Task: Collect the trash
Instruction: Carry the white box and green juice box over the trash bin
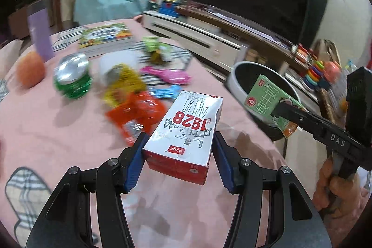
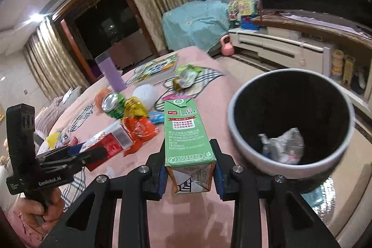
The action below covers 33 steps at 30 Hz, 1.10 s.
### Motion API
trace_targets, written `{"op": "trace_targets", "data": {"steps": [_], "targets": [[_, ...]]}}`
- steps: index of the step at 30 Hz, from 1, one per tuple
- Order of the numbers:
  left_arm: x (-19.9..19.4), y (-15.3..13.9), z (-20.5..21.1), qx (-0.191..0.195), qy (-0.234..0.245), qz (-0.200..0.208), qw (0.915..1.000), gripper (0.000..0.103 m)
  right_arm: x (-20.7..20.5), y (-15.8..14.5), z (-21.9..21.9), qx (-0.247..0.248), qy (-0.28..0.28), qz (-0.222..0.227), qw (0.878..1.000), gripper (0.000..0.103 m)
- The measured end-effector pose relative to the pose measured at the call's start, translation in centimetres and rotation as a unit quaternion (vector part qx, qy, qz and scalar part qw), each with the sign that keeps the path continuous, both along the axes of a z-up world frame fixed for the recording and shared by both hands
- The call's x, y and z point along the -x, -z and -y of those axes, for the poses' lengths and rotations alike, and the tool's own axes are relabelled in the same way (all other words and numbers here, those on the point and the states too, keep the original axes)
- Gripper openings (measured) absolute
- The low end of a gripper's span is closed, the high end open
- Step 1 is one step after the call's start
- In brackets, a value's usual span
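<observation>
So your left tool (image 1: 177, 145) is clenched on the red-and-white carton (image 1: 186, 129) above the counter (image 1: 58, 131), where a green can (image 1: 72, 78) and wrappers (image 1: 137, 113) remain; your right tool (image 2: 189, 170) grips the green carton (image 2: 186, 134) beside the bin (image 2: 290, 117), which already contains some trash.

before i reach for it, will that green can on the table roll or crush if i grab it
The green can appears to lie tilted on its side, so a nudge would likely roll it. Thin aluminium probably dents under a hard squeeze. It looks light, possibly empty, though that can't be confirmed.
</observation>
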State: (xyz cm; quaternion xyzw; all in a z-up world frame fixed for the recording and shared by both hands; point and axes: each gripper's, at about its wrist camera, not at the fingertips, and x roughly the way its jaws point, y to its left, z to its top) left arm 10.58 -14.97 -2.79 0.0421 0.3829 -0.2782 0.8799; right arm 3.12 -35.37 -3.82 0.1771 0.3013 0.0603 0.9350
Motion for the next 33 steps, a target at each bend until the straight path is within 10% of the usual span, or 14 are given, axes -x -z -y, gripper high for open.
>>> {"op": "trace_targets", "data": {"steps": [33], "targets": [[-2.5,-0.5,17.3,-0.037,0.117,0.005,0.9924,0.054,0.6,-1.3,11.7,0.027,0.117,-0.015,0.993,0.032]]}}
